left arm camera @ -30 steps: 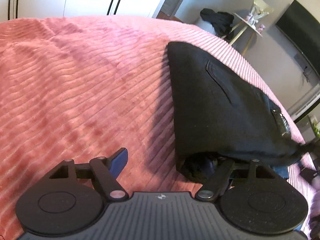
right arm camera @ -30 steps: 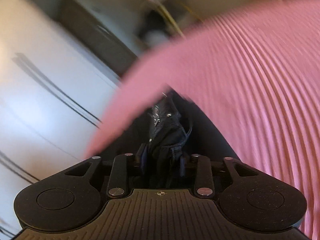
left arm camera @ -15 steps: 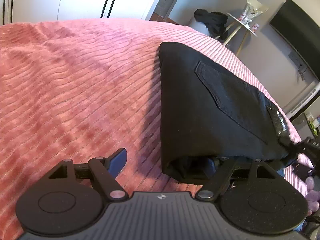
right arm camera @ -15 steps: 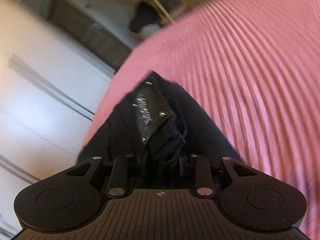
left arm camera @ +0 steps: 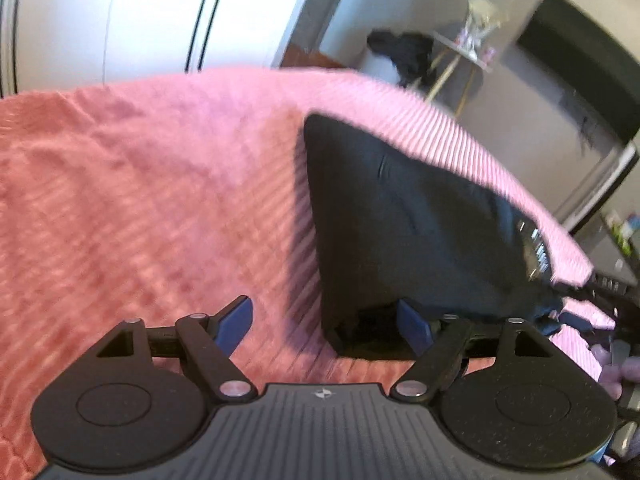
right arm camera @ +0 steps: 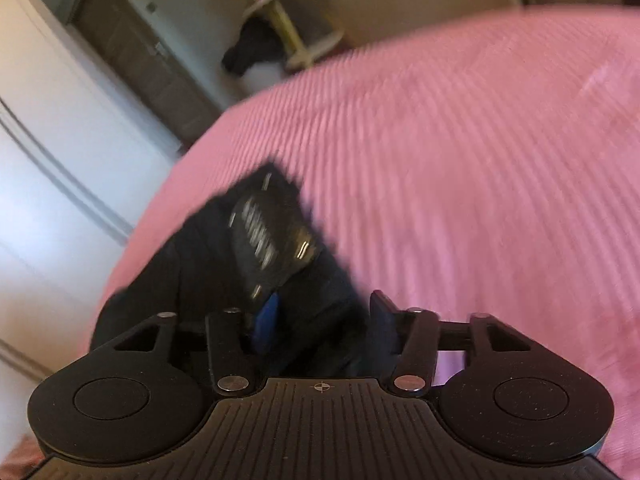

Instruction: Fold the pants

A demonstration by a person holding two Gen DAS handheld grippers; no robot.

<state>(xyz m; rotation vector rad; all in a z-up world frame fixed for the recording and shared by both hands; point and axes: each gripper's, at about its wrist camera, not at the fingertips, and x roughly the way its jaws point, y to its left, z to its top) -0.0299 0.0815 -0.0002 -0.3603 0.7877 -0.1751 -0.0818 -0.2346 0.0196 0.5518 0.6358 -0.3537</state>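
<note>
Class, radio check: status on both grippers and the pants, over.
Left gripper opening, pads off cloth. Right gripper opening, waistband loose between its fingers. Black pants folded on pink bedspread. Nothing in the way.

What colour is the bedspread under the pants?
Pink, ribbed bedspread; clearest in the right wrist view.

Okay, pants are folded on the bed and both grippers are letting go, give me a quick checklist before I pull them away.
1. Black pants lie as a folded bundle on the pink bedspread: ok.
2. Left gripper jaws opening, wide apart: ok.
3. Left gripper clear of fabric: not ok, its right finger sits at the bundle's near edge.
4. Right gripper jaws opening, pads off the cloth: ok.
5. Right gripper clear of fabric: not ok, cloth lies between its fingers.
6. Fold edges aligned: cannot tell, both views are blurred.
</note>
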